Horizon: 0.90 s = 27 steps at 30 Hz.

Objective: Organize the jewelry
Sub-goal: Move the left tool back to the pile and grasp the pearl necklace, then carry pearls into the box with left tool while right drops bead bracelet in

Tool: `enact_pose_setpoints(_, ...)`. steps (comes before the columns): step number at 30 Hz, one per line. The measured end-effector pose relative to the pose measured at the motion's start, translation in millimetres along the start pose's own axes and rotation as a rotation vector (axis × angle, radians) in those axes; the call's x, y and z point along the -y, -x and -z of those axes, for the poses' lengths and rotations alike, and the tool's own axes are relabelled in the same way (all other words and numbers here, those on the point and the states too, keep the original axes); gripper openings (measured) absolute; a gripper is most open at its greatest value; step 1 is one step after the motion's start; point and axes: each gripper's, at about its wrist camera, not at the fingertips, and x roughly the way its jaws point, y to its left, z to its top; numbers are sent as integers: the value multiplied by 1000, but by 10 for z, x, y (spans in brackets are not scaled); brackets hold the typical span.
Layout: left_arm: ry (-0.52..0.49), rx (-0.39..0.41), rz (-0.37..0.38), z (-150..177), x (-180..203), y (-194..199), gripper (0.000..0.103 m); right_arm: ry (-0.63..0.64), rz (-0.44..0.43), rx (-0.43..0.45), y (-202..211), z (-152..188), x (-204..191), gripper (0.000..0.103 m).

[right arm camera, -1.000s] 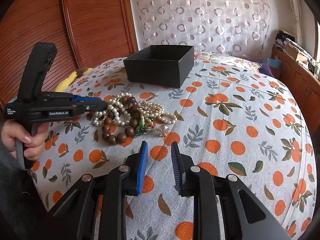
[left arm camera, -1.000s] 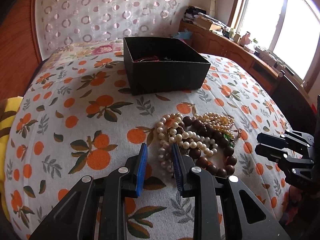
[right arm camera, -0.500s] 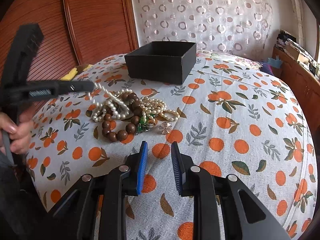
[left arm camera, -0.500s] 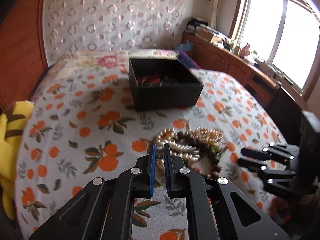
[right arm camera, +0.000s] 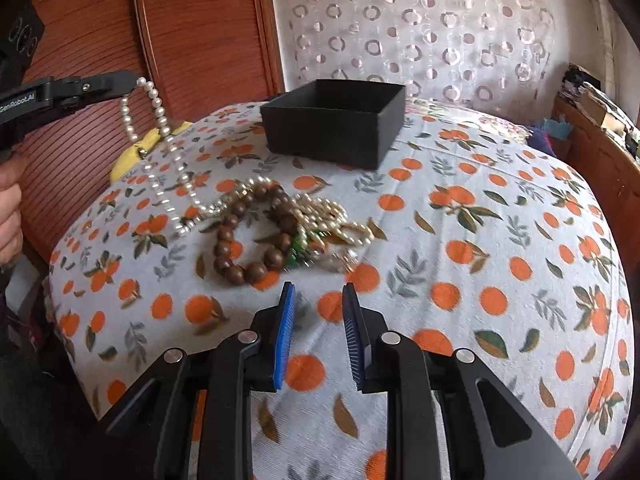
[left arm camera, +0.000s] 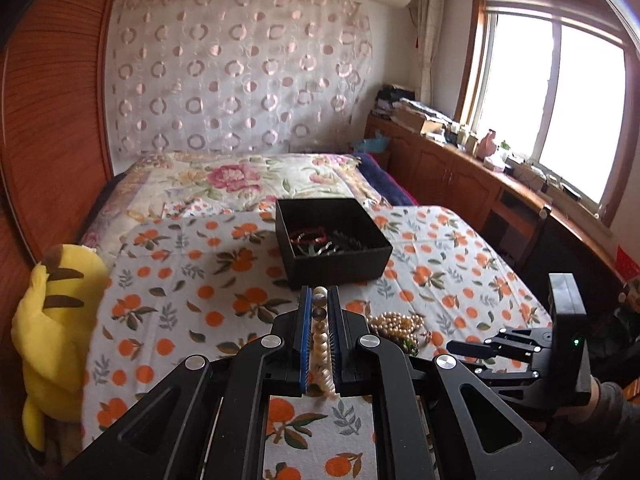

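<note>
Between the blue pads of the left gripper (left arm camera: 320, 334): a pearl necklace (right arm camera: 160, 132) is being pinched, its upper loop hanging clear of the bed while its lower end is trailing down onto the bedspread (right arm camera: 500, 240).

Left gripper state: pressed together on the pearl strand, beads showing in a row along the narrow gap.

Right gripper (right arm camera: 319, 334) state: spread, holding nothing, hovering low over the bedspread.

Just ahead of the right gripper: the remaining heap is lying, made up of a brown wooden bead bracelet (right arm camera: 248, 236), a tangle of smaller cream beads (right arm camera: 332, 216) and something green (right arm camera: 298, 250) that may be a pendant or a small stone piece; it is too blurred to say which.

Pearl strand and heap: the trailing end is reaching the heap near the brown beads, so it is possibly snagging there.

Beyond the left gripper: the black box (left arm camera: 332, 240) is sitting open on the bed, well ahead and slightly to the right.

Done so far: a red bangle-like piece (left arm camera: 306, 236) and some dark items are already lying inside the box.

Left to do: the pearls need carrying over the rim and releasing; the wooden bracelet, the cream beads and the green piece are waiting after that, so the task looks well short of finished.

Far left of the left gripper: a yellow plush toy (left arm camera: 52, 320) is leaning at the bed's edge.
</note>
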Motion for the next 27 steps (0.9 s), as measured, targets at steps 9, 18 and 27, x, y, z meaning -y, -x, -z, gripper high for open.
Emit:
enact_pose_setpoints(9,20,53,-21,-53,-170,253,7,109,-65,-24,-180,-304,-400,26)
enact_pose_setpoints(18,27,90,-53,-122,-308,383,7,197,-86,-96,-491,-424,-657,35)
enact_pose_setpoints(27,19,103,-62,-159,-336,378,7,221,-58,-97,-525,-428,-643,15)
